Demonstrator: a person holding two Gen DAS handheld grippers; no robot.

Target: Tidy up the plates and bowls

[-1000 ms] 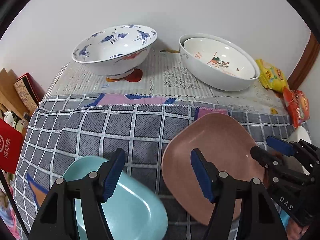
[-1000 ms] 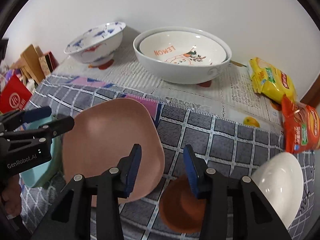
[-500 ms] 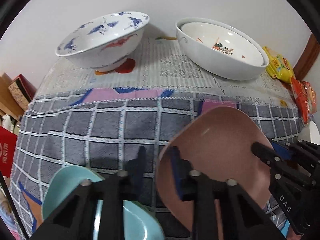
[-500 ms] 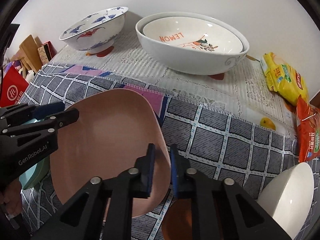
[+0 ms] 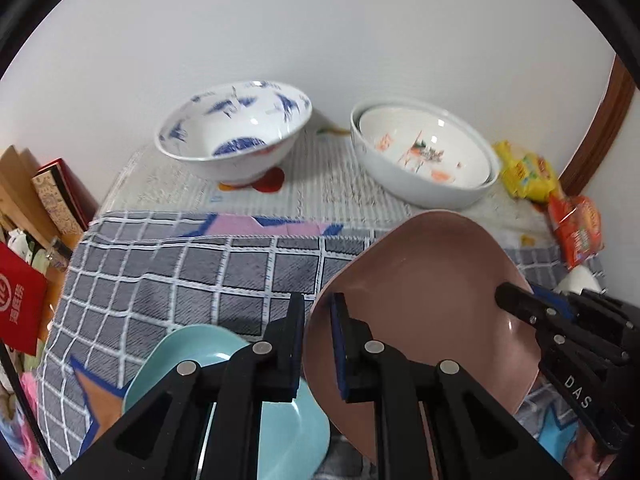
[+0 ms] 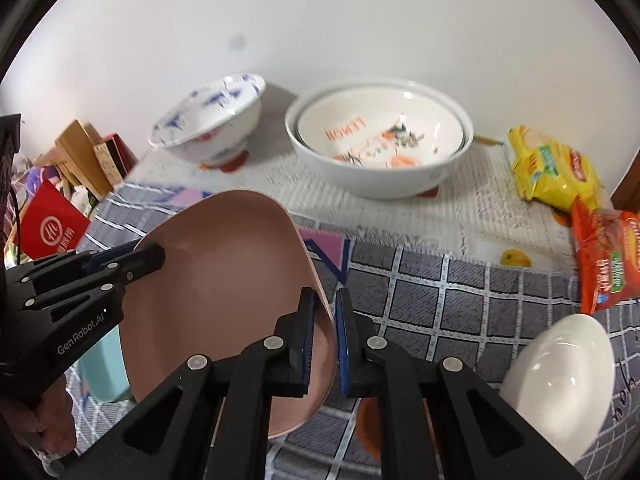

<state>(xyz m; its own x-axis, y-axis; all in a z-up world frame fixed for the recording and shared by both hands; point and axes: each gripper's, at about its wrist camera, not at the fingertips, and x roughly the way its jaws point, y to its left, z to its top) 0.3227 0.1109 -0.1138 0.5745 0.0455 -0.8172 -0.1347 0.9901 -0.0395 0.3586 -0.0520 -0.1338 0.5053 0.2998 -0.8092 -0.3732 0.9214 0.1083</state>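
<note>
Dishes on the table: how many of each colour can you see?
Pink plate: 1
Teal plate: 1
Orange dish: 1
Blue-patterned bowl: 1
White bowls: 3, two nested, one at the right edge
Total: 7

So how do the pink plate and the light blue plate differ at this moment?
The pink plate is clamped at opposite rims by the left gripper and the right gripper and tilted up off the checked cloth; the light blue plate lies flat on that cloth, ungripped. Both look like rounded-square plates with plain, undecorated surfaces.
</note>
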